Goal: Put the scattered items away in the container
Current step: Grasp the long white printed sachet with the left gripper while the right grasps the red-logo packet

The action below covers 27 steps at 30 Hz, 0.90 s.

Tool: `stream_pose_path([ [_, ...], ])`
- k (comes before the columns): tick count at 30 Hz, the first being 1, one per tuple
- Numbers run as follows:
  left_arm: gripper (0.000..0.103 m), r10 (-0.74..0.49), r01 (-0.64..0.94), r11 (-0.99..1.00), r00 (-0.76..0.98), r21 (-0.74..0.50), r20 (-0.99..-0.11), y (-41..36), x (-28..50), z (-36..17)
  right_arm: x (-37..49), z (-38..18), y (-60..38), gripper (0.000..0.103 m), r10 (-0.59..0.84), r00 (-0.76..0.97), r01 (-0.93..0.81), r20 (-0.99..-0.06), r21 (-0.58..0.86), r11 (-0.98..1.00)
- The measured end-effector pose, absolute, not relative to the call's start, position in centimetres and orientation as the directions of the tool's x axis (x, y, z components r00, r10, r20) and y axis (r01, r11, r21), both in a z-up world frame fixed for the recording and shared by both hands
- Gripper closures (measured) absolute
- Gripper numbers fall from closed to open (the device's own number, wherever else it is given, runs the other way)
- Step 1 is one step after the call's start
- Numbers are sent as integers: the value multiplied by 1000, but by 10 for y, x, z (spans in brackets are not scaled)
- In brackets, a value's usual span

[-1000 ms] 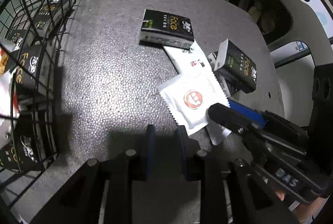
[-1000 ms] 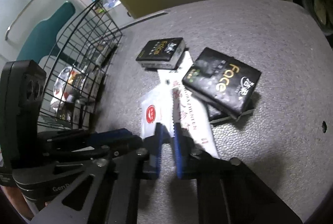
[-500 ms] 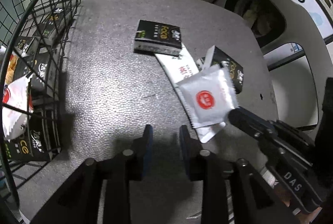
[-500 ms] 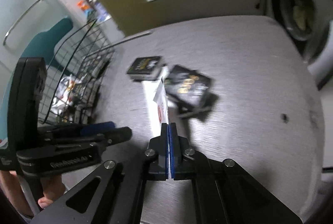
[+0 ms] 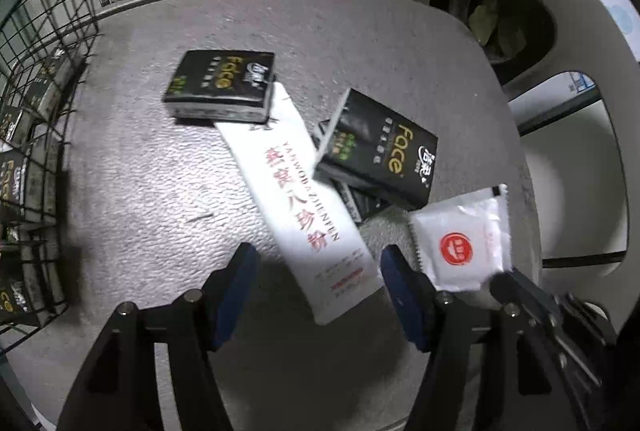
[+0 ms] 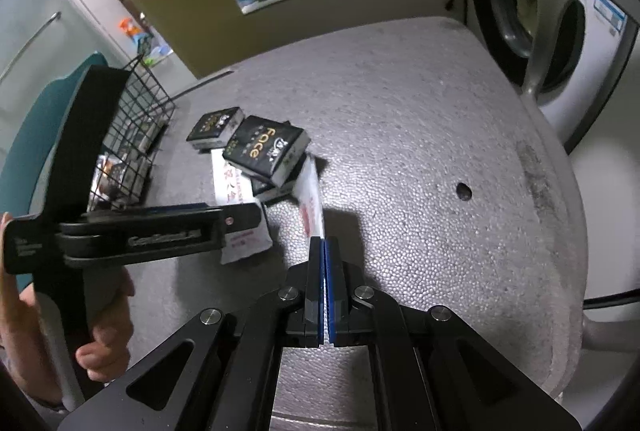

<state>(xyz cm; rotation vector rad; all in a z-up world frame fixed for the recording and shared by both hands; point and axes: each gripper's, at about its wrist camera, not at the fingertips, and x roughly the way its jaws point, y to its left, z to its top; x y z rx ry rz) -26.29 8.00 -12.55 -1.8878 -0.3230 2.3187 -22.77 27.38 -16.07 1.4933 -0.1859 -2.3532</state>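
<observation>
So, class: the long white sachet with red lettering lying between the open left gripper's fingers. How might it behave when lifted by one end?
The long white sachet looks thin and flat, so it will probably droop. One end sits under a black box, so it may drag that. Its film looks glossy, perhaps slippery.

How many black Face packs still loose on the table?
3: flat pack nearest the basket; tilted pack beside the long white sachet; third pack, mostly hidden beneath the tilted one.

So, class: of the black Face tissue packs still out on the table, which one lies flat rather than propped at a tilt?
The black pack nearest the wire basket. It lies flat on the table, one corner over the long white sachet; the other pack leans tilted on a pack beneath.
</observation>
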Motion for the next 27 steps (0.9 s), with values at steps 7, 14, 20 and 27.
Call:
stream_pose_path([
  [7, 33, 177, 27, -982, -195, -186, -965, 92, -271, -134, -226, -162, 263, 101, -366, -382, 230, -849, 296, -927],
  [14, 86, 123, -31, -992, -196, -119, -973, 91, -268, -123, -221, -154, 258, 101, -364, -397, 232, -842, 292, -928],
  [20, 101, 121, -54, -992, -176, -113, -977, 81, -259, -119, -216, -154, 253, 101, -362, -398, 235, -843, 288, -928],
  [27, 40, 204, 48, -975, -176, -215, -963, 76, -264, -125, -218, -153, 261, 101, -340, -415, 214, -844, 273, -938],
])
